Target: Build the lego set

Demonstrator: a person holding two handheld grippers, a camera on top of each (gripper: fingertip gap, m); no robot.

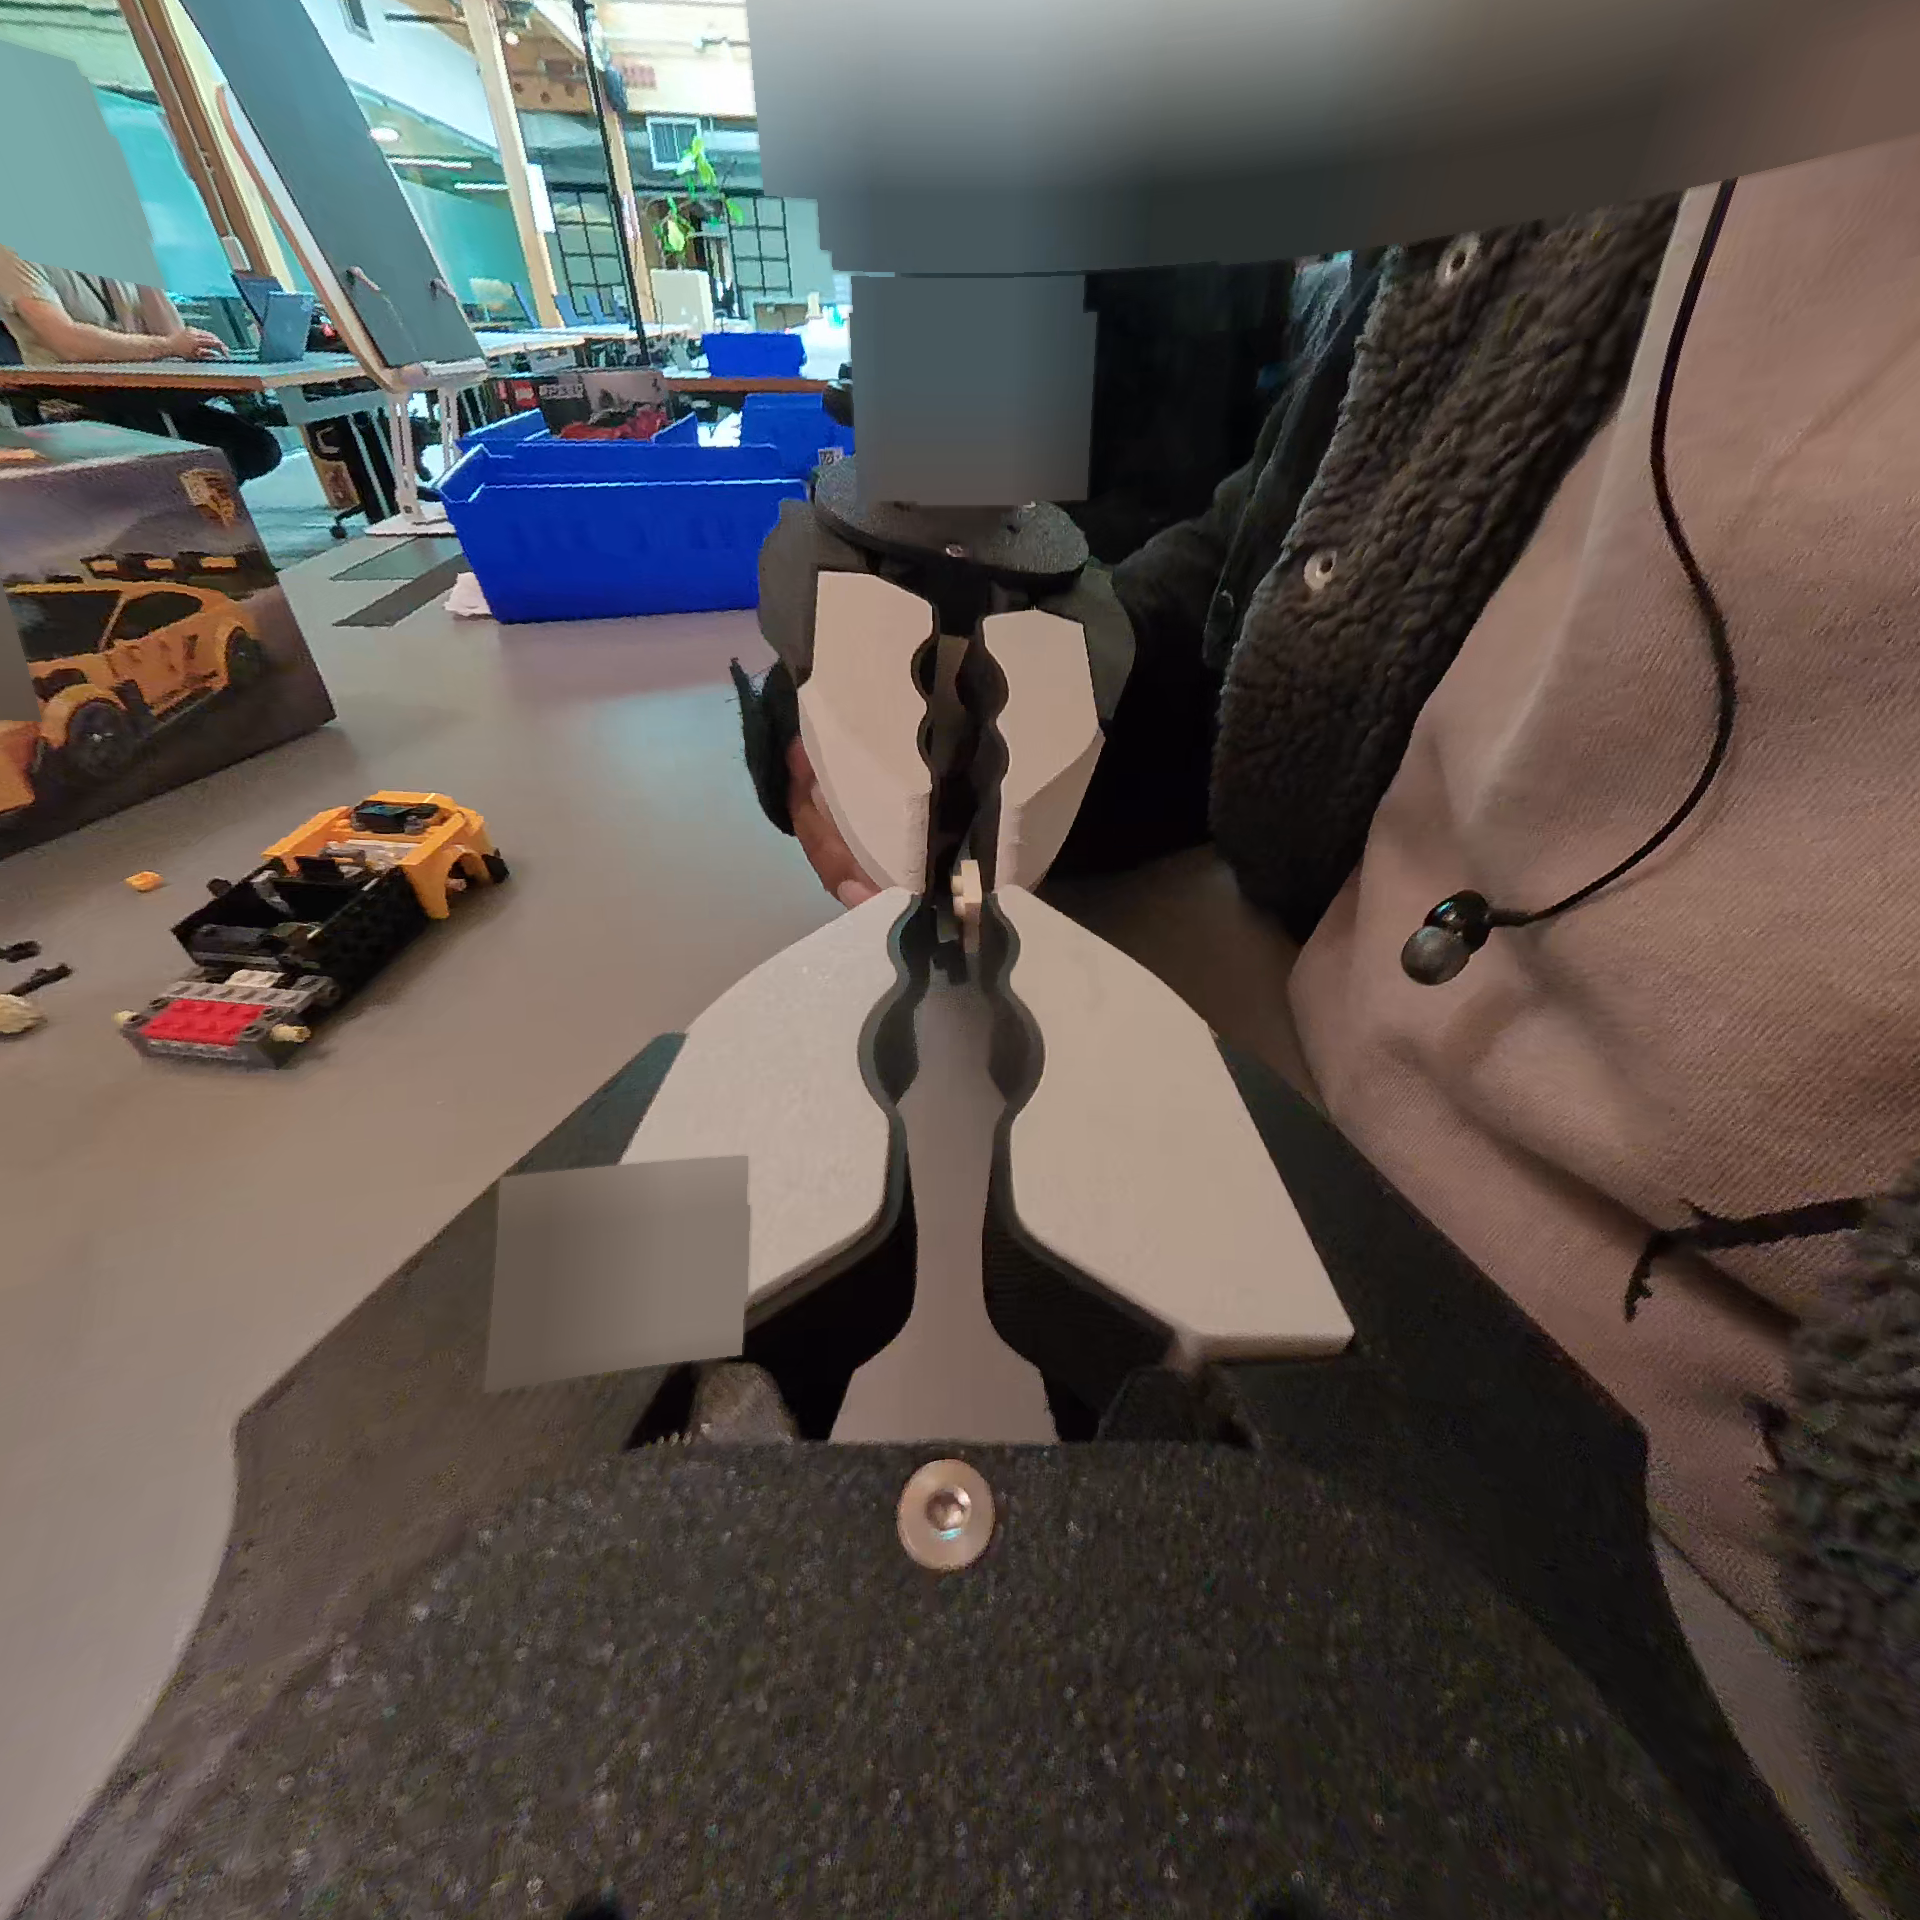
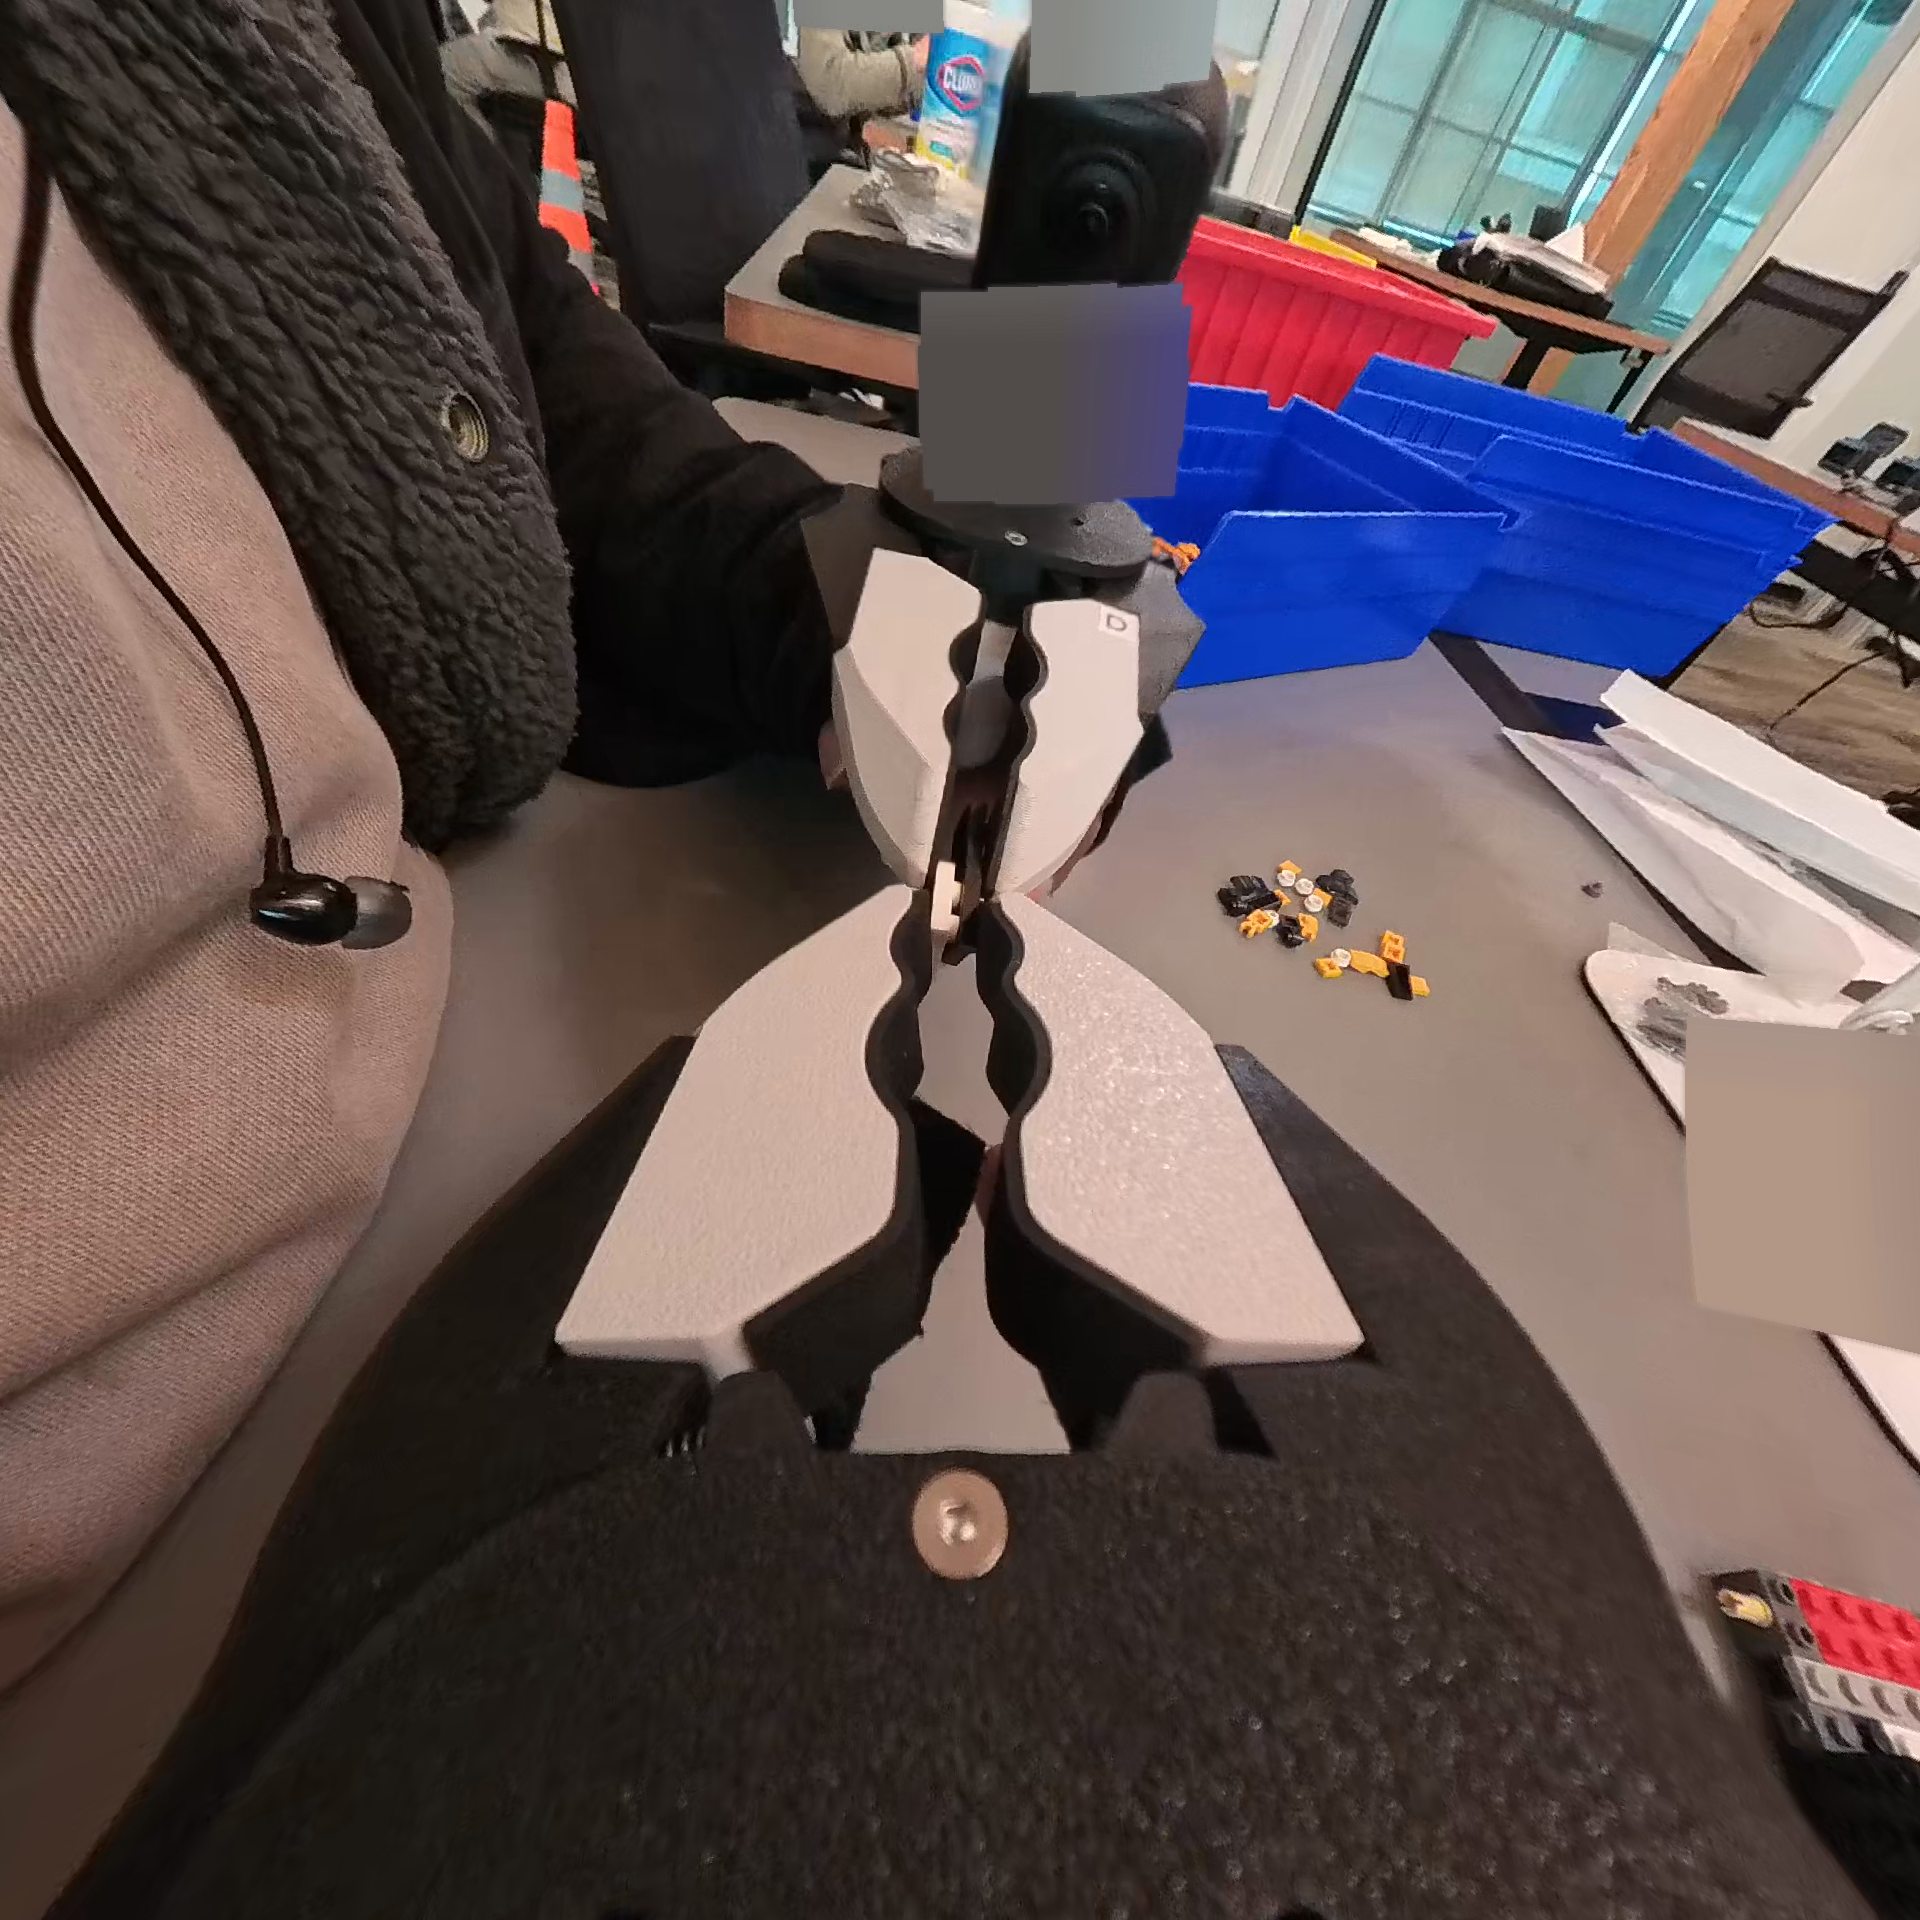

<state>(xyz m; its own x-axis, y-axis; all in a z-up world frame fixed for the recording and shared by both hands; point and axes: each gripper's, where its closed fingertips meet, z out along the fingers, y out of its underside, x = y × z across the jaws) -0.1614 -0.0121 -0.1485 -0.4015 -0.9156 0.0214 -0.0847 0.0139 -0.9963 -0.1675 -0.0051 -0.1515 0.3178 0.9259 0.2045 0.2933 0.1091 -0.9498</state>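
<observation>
My two grippers meet tip to tip above the grey table (image 1: pixel 644 790), close to the person's chest. In the left wrist view my left gripper (image 1: pixel 951 920) is shut on a small cream and black lego piece (image 1: pixel 968 891). My right gripper (image 1: pixel 956 871) faces it from the far side, jaws closed on the same piece. In the right wrist view my right gripper (image 2: pixel 951 923) pinches the cream piece (image 2: pixel 944 896), and the left gripper (image 2: pixel 964 864) is opposite. The partly built orange and black car (image 1: pixel 312 914) lies on the table to the left, apart from both grippers.
A lego box (image 1: pixel 135 644) stands at far left, with blue bins (image 1: pixel 623 540) behind it. Loose orange and black pieces (image 2: pixel 1320 925) lie right of the grippers, with white paper and bags (image 2: pixel 1714 831) beyond. The person's beige top (image 1: pixel 1558 831) and dark fleece crowd one side. The grippers are tip to tip, or close to it.
</observation>
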